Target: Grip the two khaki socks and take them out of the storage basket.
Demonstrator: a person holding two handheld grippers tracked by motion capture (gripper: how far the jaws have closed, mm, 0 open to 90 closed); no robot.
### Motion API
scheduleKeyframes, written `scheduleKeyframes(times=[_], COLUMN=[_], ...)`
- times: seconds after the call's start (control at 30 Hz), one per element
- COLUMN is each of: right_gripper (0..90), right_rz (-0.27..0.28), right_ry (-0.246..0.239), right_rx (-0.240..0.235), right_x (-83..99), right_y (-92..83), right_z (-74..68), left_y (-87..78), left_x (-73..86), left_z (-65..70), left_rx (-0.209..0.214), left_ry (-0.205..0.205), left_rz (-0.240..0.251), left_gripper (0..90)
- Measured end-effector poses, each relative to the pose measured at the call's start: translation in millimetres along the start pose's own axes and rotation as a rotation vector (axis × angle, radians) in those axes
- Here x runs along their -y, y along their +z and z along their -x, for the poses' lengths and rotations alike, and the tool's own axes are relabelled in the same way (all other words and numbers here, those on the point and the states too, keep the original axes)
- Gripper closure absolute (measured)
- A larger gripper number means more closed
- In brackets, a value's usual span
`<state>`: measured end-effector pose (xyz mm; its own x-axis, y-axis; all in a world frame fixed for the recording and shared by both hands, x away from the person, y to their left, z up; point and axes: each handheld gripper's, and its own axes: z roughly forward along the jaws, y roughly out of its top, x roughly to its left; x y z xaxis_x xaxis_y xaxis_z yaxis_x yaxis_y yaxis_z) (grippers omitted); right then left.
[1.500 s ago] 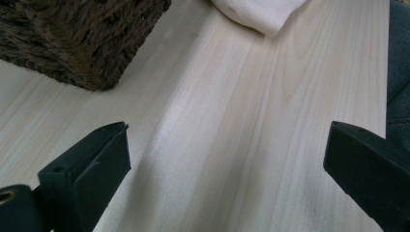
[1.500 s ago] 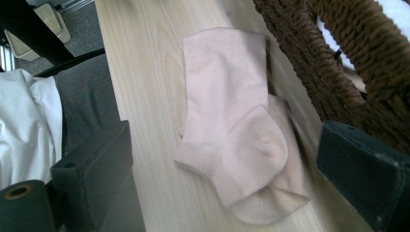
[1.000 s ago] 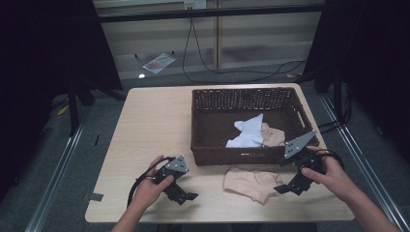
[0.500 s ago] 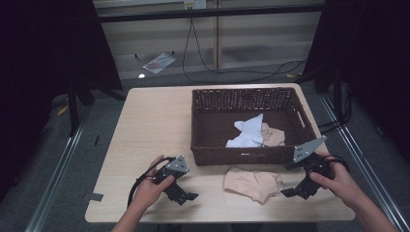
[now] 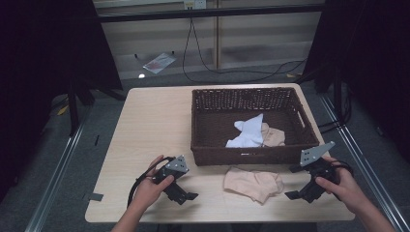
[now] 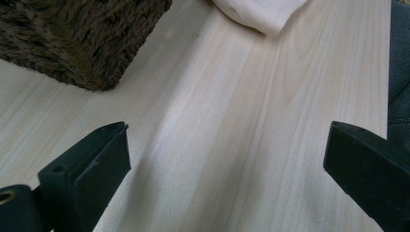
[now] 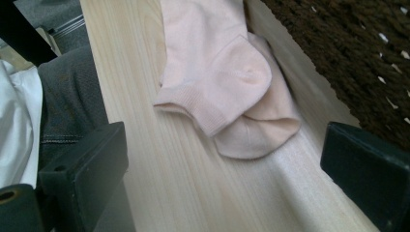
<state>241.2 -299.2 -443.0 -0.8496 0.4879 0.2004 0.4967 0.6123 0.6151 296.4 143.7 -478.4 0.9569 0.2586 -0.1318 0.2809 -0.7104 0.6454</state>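
Note:
A pale pink sock [image 5: 253, 182] lies crumpled on the table in front of the dark wicker basket [image 5: 212, 150]. In the right gripper view the sock [image 7: 227, 82] lies just ahead of the wide-spread jaws, beside the basket wall [image 7: 348, 58]. My right gripper [image 5: 293, 195] rests low at the table's front right, open, pointing left at the sock. My left gripper [image 5: 189, 197] rests at the front left, open and holding nothing, aimed right along the table. Its view catches the basket's corner [image 6: 82, 38] and an edge of the sock [image 6: 261, 12]. A white cloth [image 5: 246, 133] and a second pink piece [image 5: 274, 137] lie inside the basket.
The light wooden table [image 5: 154, 121] has bare room on its left half. Its front edge runs close below both grippers. Cables [image 5: 140, 181] trail from the left gripper. Dark stands and a floor with wires lie beyond the table's far edge.
My right gripper has drawn back and to the right, away from the sock, and sunk toward the table's front edge. The left gripper has stayed put.

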Motion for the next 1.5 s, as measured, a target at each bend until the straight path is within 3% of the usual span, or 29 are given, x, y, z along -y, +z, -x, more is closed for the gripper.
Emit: scheduleKeyframes(times=[0.5,0.7,1.5], right_gripper=[3.1,3.1,3.1], right_rz=[0.03,0.004,-0.011], right_ry=[0.018,0.01,0.011], right_rx=[0.006,0.004,0.033], right_x=[17.1,21.6,32.4], right_y=[4.9,10.4,18.1], right_z=[6.6,7.2,9.6], left_y=[0.3,-0.2,-0.6], left_x=[0.0,0.0,-1.5], left_z=[0.4,0.2,0.5], left_rx=[0.0,0.0,-0.004], left_ry=[-0.003,0.001,0.005], left_rz=[-0.001,-0.002,-0.024], left_gripper=[2.4,2.4,2.4])
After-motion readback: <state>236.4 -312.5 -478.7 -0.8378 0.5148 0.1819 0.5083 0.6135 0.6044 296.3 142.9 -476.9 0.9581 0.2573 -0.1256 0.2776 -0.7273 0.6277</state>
